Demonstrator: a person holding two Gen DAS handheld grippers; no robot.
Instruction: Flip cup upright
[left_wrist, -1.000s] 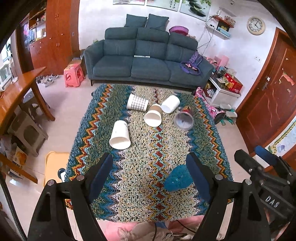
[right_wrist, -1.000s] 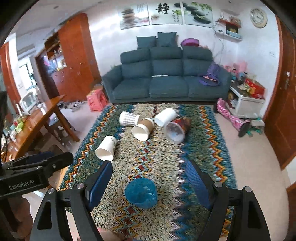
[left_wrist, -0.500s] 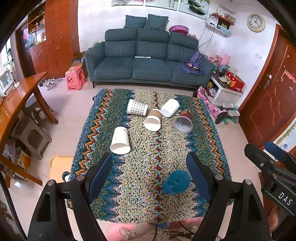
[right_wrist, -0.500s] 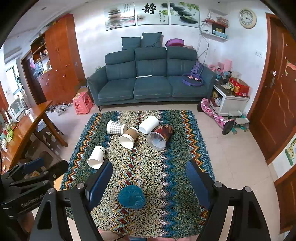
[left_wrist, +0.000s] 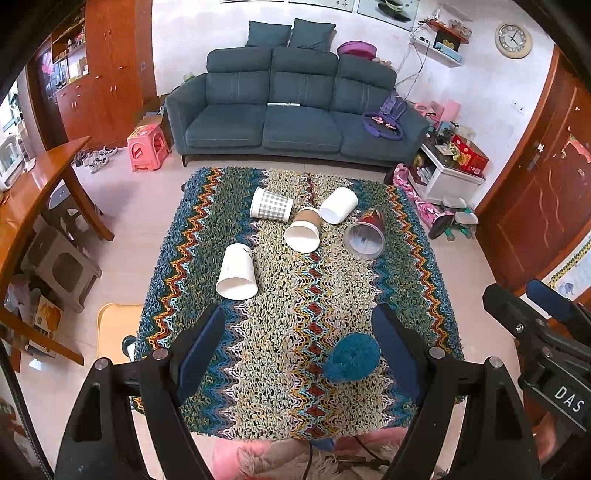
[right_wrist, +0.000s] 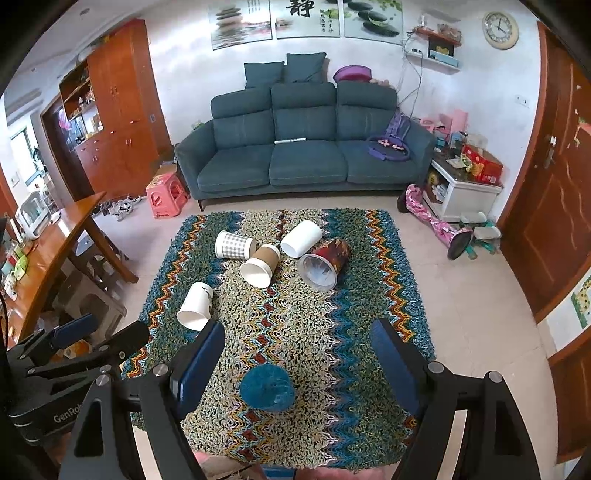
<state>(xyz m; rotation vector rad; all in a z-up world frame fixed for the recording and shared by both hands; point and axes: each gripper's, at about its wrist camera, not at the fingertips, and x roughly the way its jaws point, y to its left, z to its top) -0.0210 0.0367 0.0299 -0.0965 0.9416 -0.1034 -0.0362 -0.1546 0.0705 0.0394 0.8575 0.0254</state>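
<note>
woollen zigzag rug (left_wrist: 295, 369) over a low table, with six cups on it. nearest, a teal cup (left_wrist: 352, 356), fuzzy in texture, just beside the inner face of the right finger in the left wrist view; from the right wrist view (right_wrist: 266, 386) lying between the two fingers, low in the picture. cannot tell for sure which end is the mouth. farther left, a plain white cup (left_wrist: 237, 272) on its side, open mouth toward the camera. at the far part of the rug, four more lying close together: a checked cup (left_wrist: 271, 204), a brown paper cup (left_wrist: 303, 229) with white mouth toward the camera, a second white cup (left_wrist: 338, 205), and a red patterned cup (left_wrist: 365, 236) with a wide mouth. checked and brown ones near each other, perhaps touching; brown and second white also very close.

left gripper (left_wrist: 295, 354) high above the near edge of the rug, fingers wide apart, nothing between them in contact. right gripper (right_wrist: 295, 358) also spread wide, holding nothing, well above the teal cup. seen at the right border of the left view as a black body marked "das".

behind the rug, a dark teal sofa (left_wrist: 295, 110), a pink stool (left_wrist: 147, 146), a wooden table (left_wrist: 33, 192) at left.
</note>
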